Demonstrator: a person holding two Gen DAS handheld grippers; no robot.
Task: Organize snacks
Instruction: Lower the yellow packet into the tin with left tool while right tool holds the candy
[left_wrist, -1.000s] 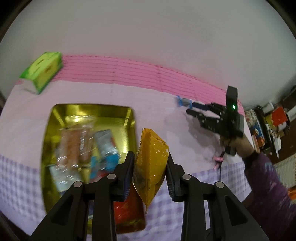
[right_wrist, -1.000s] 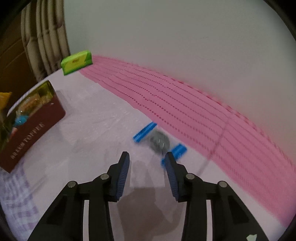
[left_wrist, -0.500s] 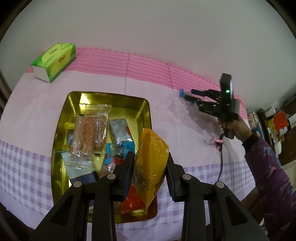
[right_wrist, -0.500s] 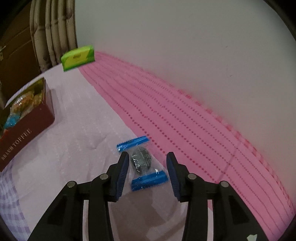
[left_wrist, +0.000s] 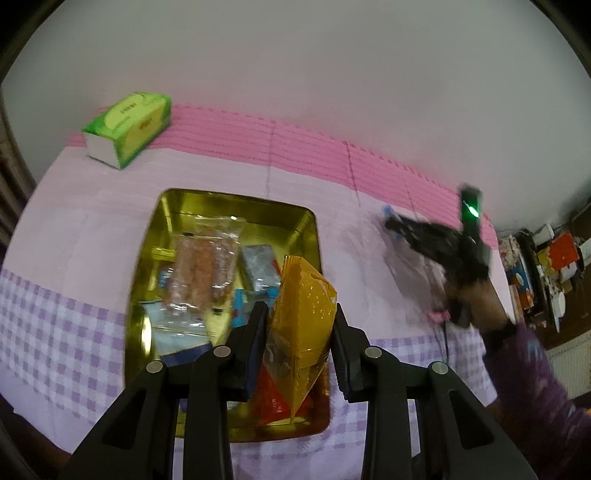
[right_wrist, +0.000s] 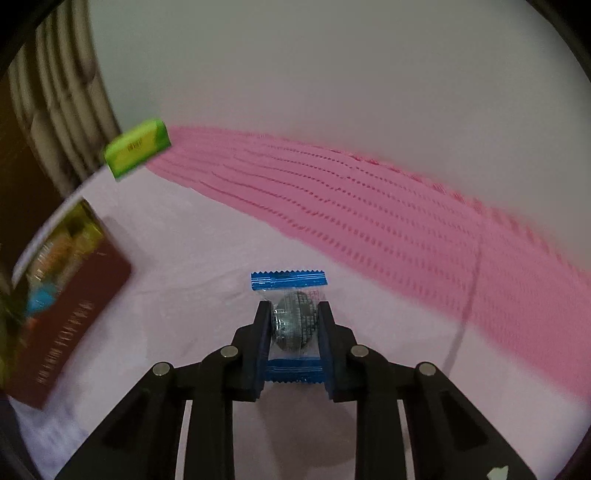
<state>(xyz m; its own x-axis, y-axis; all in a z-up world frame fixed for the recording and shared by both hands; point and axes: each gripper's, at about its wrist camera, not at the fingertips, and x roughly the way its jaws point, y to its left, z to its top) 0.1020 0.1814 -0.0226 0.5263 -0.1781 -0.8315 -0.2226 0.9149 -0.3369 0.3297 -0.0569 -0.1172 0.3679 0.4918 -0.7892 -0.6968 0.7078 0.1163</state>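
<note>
My left gripper (left_wrist: 298, 314) is shut on an orange snack bag (left_wrist: 301, 314), which hangs above the near right corner of a gold tin (left_wrist: 177, 210). The tin holds several wrapped snacks, among them a clear pack of biscuits (left_wrist: 203, 269). In the right wrist view my right gripper (right_wrist: 293, 314) is shut on a dark round candy in a clear wrapper with blue ends (right_wrist: 291, 317), low over the pink cloth. The left wrist view shows that right gripper (left_wrist: 397, 225), blurred, to the right of the tin, with a hand (left_wrist: 476, 299) behind it.
A green tissue box (left_wrist: 129, 127) sits at the back left on the pink striped band (left_wrist: 295, 147). The tin's dark red side (right_wrist: 70, 310) shows at the left of the right wrist view. A white wall backs the table. Clutter lies beyond the table's right edge (left_wrist: 546, 273).
My right gripper slid forward around the blue-ended candy and shut on it. My left gripper with the orange bag drifted right across the near end of the tin.
</note>
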